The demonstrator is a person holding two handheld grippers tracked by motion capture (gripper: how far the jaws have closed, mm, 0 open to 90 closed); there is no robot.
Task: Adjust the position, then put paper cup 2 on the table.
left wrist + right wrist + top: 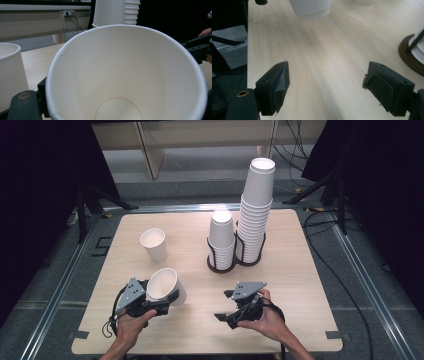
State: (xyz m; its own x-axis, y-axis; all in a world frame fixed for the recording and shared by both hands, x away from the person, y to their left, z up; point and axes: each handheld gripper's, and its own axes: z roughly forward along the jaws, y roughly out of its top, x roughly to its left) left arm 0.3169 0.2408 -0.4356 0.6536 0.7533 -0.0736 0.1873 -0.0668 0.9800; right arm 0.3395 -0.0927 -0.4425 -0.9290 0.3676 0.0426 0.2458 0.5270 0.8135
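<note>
My left gripper (pixel 168 303) is shut on a white paper cup (pixel 166 286), gripping its wall near the rim. The cup is tilted, and in the left gripper view its open mouth (pixel 125 75) faces the camera. A second white cup (pixel 154 244) stands upright on the table behind it and appears at the left edge (pixel 10 72) of the left gripper view. My right gripper (pixel 223 305) hovers low over the table's front middle. Its jaws are wide open with only bare wood between them (pixel 329 92). It points left toward the held cup's base (pixel 312 8).
A black double holder (pixel 235 264) at the table's middle back carries a short cup stack (pixel 221 239) and a tall one (pixel 256 205). Its dark base (pixel 409 56) lies to the right of my right gripper. The wooden table (pixel 295 285) ends in metal rails and floor on both sides.
</note>
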